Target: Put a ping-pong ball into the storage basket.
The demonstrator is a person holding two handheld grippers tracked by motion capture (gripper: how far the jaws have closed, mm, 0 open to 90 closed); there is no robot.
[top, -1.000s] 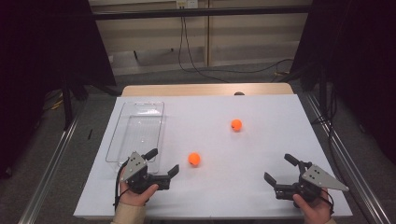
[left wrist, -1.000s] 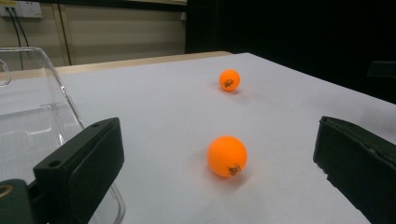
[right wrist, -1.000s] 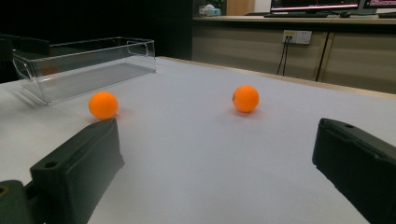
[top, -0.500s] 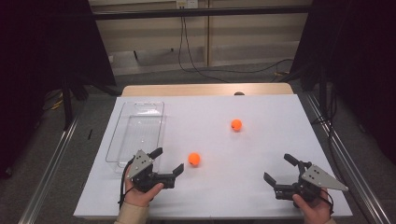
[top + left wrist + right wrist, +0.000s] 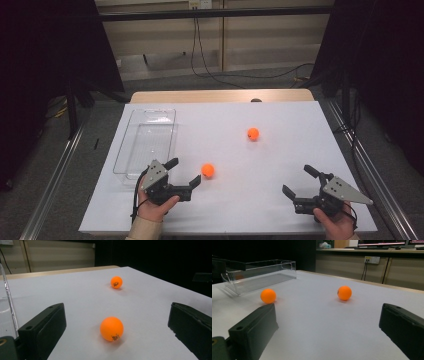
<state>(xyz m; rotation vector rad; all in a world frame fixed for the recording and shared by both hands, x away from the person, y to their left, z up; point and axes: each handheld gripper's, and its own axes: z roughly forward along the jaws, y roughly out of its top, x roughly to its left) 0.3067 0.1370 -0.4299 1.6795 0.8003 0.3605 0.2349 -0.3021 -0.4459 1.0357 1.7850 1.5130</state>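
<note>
The left gripper (image 5: 181,173) is wide open, and the near small round orange ball (image 5: 208,170) sits on the white table (image 5: 280,115) just in front of it, a bit past the tips of its black jaws. In the left gripper view the near ball (image 5: 111,328) lies between the two jaws but is not touching either one. The right gripper (image 5: 298,181) is wide open too and holds nothing; it rests near the front edge of the table, well apart from both balls.

The far small round orange ball (image 5: 253,133) sits alone nearer the middle of the table. The clear plastic box (image 5: 150,131) stands empty along the left side, close to the left gripper.

What could go wrong? The near ball is round and light, so it rolls easily. If one jaw bumps it first, it may scoot away across the table, maybe even off the edge. If the jaws close too early, they may pinch only the front of it and pop it out. The hand also works close to the box wall and could knock it
</note>
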